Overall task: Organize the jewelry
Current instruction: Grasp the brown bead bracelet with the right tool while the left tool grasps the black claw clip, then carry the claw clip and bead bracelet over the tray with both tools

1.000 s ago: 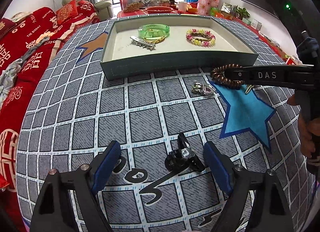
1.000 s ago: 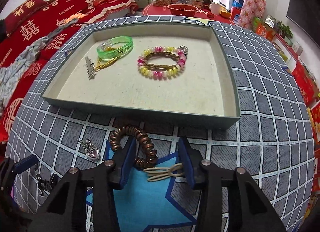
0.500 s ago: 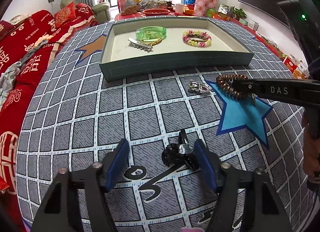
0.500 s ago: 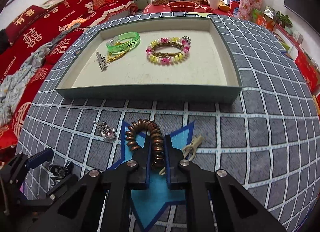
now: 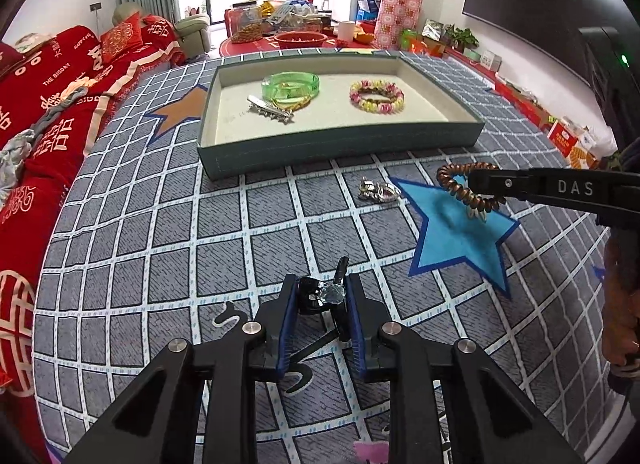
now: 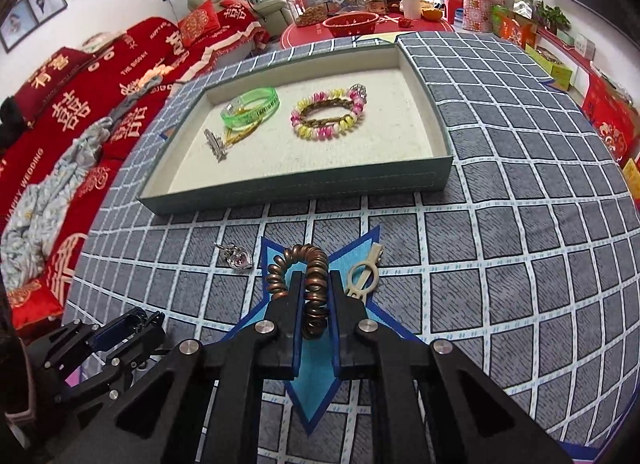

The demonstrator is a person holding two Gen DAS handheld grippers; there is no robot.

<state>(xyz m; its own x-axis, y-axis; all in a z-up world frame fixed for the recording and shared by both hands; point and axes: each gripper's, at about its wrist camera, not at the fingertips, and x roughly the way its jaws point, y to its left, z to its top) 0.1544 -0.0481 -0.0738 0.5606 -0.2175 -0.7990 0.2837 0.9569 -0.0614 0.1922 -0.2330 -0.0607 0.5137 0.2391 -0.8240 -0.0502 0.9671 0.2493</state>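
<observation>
- Left gripper (image 5: 322, 296): its jaws have just been closing and the blue pads now press on a black clip with a clear faceted stone (image 5: 326, 292). One black prong of the clip sticks up past the fingertips. The clip sits low over the grey grid-pattern cloth (image 5: 160, 232); cannot tell whether it still touches the cloth.
- Right gripper (image 6: 314, 284): clamped tight on a copper-coloured spiral hair tie (image 6: 310, 276). The coil arches up between and above the fingertips, one side pinched between the pads, the other looping out to the left.
- From the left wrist view the same tie (image 5: 466, 188) hangs at the tip of the right gripper (image 5: 474, 184), above the blue star patch (image 5: 456, 236), with a blurred shadow on the star beneath it, so it looks lifted clear.
- A cream loop-shaped piece (image 6: 364, 276) lies on the cloth just beside the right finger, at the star's edge.
- A small silver charm with a pinkish stone (image 6: 236, 258) lies on the cloth left of the star, between the grippers and the tray.
- Teal tray with a pale lining (image 6: 304, 188) stands beyond, well apart from both grippers.
- In the tray: green translucent bangle (image 6: 250, 108), a silver hair clip (image 6: 214, 144) and a thin gold band (image 6: 240, 134) just in front of it, and a pink-and-yellow bead bracelet (image 6: 328, 118) to the right.
- A person's hand (image 5: 620, 304) shows at the right edge of the left wrist view, on the right gripper's handle.
</observation>
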